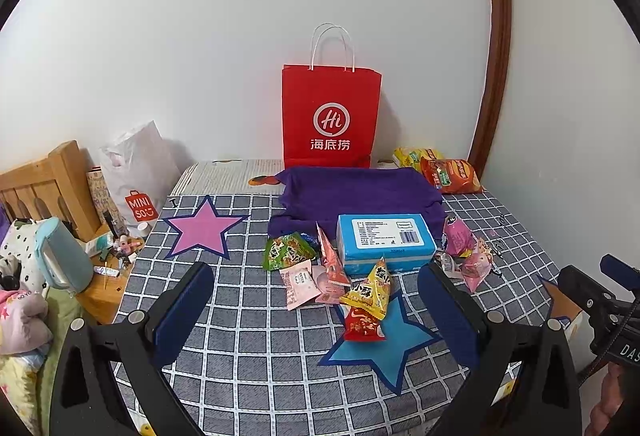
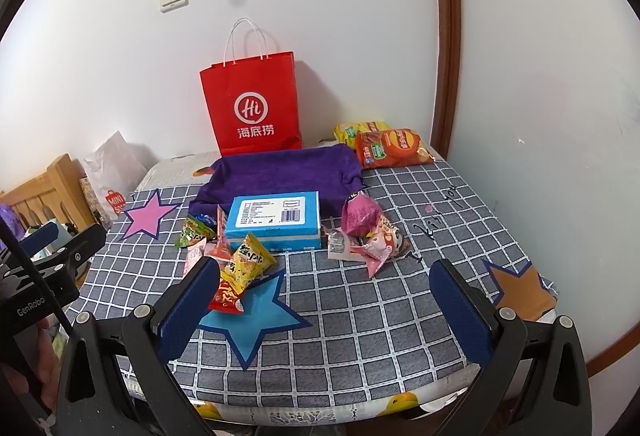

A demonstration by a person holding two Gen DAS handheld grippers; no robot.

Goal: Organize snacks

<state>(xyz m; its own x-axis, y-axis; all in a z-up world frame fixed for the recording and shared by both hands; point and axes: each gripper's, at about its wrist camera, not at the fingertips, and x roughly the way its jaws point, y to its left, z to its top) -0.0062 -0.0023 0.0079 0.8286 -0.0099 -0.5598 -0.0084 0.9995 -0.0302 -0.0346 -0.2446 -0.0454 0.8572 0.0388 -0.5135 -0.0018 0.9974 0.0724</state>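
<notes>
Small snack packets lie around a blue box point(image 1: 384, 242) point(image 2: 276, 218) on a checked cloth. A yellow packet point(image 1: 370, 292) point(image 2: 248, 262) leans on a red packet point(image 1: 362, 326) point(image 2: 226, 296) at the blue star point(image 1: 382, 344) point(image 2: 252, 316). A green packet point(image 1: 288, 250) point(image 2: 194, 232) and pink packets point(image 1: 300, 282) lie left of the box. More pink packets point(image 1: 466, 248) point(image 2: 364, 230) lie right of it. My left gripper point(image 1: 320, 310) is open and empty, above the near cloth. My right gripper point(image 2: 326, 302) is open and empty, in front of the packets.
A red paper bag point(image 1: 331, 116) point(image 2: 252, 108) stands at the wall behind a purple cloth point(image 1: 356, 194) point(image 2: 280, 172). Two crisp bags point(image 1: 452, 174) point(image 2: 390, 146) lie at the back right. A pink star point(image 1: 204, 228) point(image 2: 146, 218) and an orange star point(image 2: 520, 290) mark the cloth. A cluttered wooden stand point(image 1: 60, 188) is on the left.
</notes>
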